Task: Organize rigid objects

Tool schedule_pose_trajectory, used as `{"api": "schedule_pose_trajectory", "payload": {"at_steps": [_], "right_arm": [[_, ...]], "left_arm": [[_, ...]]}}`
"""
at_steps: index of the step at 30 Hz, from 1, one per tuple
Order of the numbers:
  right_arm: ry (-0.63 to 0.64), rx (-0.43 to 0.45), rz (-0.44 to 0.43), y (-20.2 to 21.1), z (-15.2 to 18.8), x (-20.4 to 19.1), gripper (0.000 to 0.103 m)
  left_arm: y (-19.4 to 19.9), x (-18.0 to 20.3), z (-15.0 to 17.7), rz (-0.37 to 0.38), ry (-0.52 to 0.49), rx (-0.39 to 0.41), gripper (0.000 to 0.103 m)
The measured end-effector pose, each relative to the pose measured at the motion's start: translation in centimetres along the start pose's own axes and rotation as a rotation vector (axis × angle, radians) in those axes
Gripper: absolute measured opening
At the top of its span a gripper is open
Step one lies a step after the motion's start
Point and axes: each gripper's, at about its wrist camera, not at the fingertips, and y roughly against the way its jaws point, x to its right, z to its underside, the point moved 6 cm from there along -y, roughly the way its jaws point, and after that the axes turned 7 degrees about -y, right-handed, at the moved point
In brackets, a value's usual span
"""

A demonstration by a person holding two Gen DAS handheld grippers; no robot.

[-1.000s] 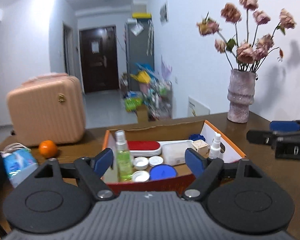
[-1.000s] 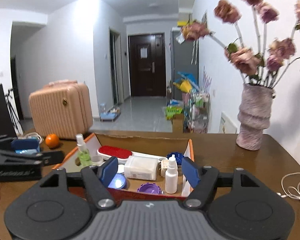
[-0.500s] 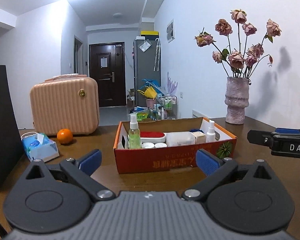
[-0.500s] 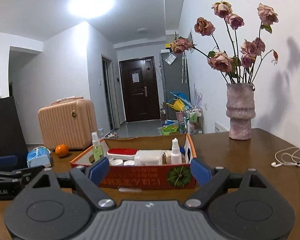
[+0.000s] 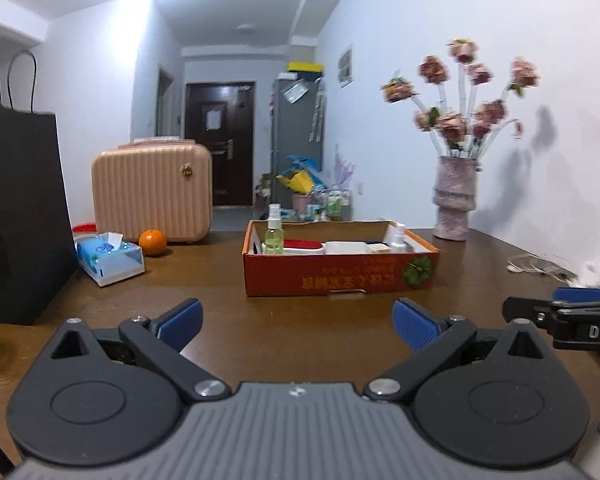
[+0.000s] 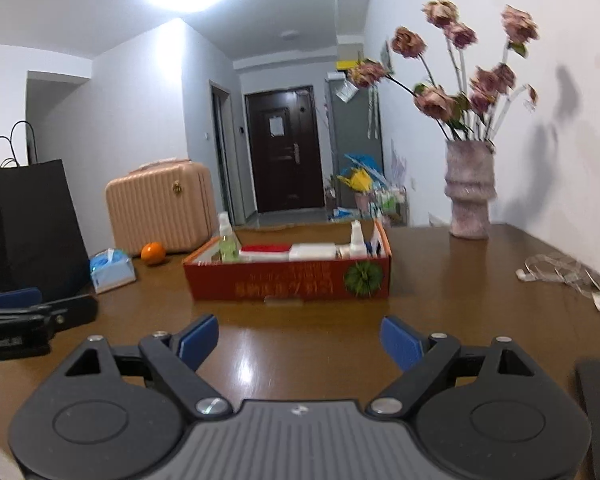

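Grippers: left gripper [image 5: 296, 322] and right gripper [image 6: 299, 338] both hover over the wooden table [image 5: 300, 320] with blue pads spread wide and nothing between them.
Box: red cardboard box [image 5: 340, 276] sits mid-table, well ahead of both grippers, print upside down on its near wall.
Contents: green spray bottle [image 5: 274, 230] upright at the left end; red-lidded case [image 5: 303, 245], white container [image 5: 346, 247] and small white dropper bottle [image 5: 397, 236] toward the right.
Left side: orange [image 5: 153, 242] just beside the pink suitcase [image 5: 152, 196]; tissue pack [image 5: 110, 258] near it; black paper bag [image 5: 20, 216] at the edge.
Right side: vase of dried roses [image 5: 456, 200] by the wall; white cable [image 6: 564, 272] near the table's right edge.
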Motion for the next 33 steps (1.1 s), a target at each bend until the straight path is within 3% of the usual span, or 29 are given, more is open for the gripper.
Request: {"api": "schedule_pose_trajectory", "payload": {"at_steps": [6,11,14,33], "right_arm": [[-0.015,0.020,0.030,6.8,4.6,-1.5,0.089],[-0.030,0.040,-0.033,12.0,8.0,-3.9,0.090],[0.040,0.075,-0.007,12.9,8.0,-5.0,0.090],[0.018,0.080,-0.008,12.9,7.2,-4.7,0.098]], "left_arm": [[6.5,0.7,2.5,-0.038,-0.024,0.023,0.103],[10.4,1.5,5.2,-0.046,-0.078,-0.002,0.103],[10.5,0.9,5.3,-0.069,-0.059,-0.015,0.103],[10.9,0.9,4.8,-0.067,-0.057,0.015,0.103]]}}
